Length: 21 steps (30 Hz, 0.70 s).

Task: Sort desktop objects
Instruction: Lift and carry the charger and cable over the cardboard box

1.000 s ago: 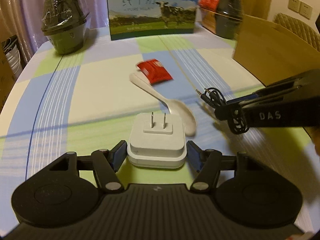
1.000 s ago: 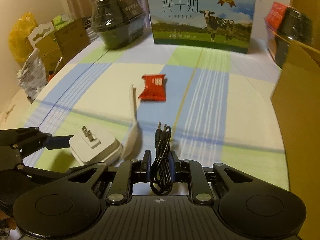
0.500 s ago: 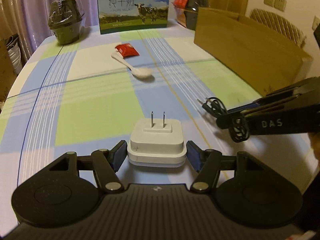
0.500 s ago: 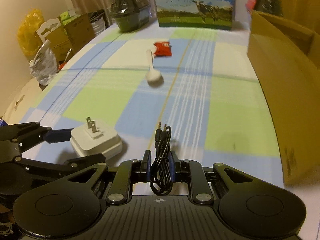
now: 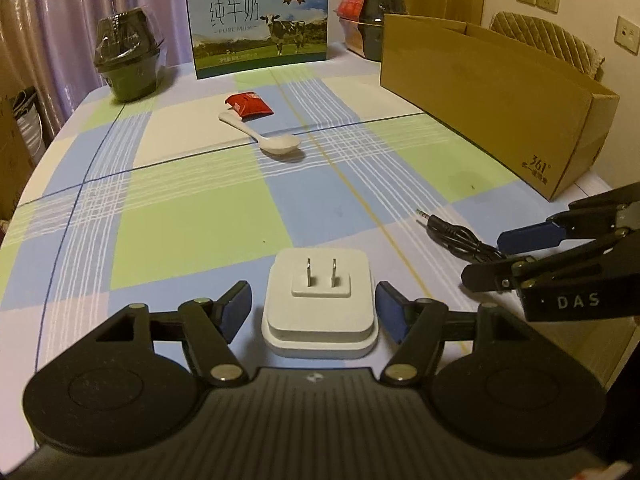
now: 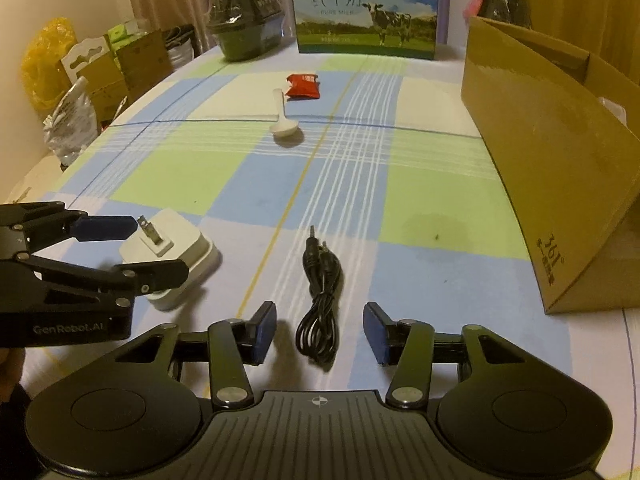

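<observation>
Left wrist view: the left gripper (image 5: 314,310) is spread, its fingers (image 5: 236,306) flanking but clear of the white charger (image 5: 320,308), which lies prongs-up on the tabletop (image 5: 192,232). It looks rigid, compact and smooth; the flat sides are the place to grip, not the prongs. Beyond lie a white spoon (image 5: 264,136) and a red packet (image 5: 249,106).

Right wrist view: the right gripper (image 6: 320,334) is likewise released around the coiled black audio cable (image 6: 320,296). Light and floppy, it is probably best pinched across the bundled middle. The cardboard box (image 6: 552,160) stands beside.
</observation>
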Each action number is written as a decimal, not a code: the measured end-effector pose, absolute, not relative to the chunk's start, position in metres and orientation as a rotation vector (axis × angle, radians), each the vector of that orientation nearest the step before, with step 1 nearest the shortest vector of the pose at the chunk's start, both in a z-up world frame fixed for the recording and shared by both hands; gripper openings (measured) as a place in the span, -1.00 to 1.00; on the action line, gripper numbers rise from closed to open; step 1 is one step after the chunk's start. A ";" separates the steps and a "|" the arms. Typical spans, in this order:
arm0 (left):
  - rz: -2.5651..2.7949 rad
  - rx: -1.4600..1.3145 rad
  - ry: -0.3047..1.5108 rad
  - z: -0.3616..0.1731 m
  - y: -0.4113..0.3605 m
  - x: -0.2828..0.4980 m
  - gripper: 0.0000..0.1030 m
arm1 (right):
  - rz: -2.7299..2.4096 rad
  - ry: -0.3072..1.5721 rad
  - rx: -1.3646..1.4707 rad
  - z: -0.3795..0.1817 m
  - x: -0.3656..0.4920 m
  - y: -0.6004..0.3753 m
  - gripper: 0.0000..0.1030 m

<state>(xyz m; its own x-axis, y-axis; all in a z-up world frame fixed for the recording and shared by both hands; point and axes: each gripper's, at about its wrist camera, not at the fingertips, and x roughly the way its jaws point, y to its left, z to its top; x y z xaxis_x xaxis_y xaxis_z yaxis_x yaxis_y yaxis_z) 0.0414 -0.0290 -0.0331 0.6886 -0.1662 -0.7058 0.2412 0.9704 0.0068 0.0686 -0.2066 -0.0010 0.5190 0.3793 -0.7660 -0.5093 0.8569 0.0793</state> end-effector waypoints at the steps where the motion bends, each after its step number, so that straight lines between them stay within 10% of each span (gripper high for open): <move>1: -0.231 0.100 0.781 -0.034 -0.029 0.042 0.24 | 0.536 0.867 -0.172 -0.002 0.068 -0.206 -0.12; 21: -0.235 0.115 0.794 -0.044 -0.035 0.043 0.23 | 0.525 0.798 -0.218 -0.010 0.059 -0.198 -0.46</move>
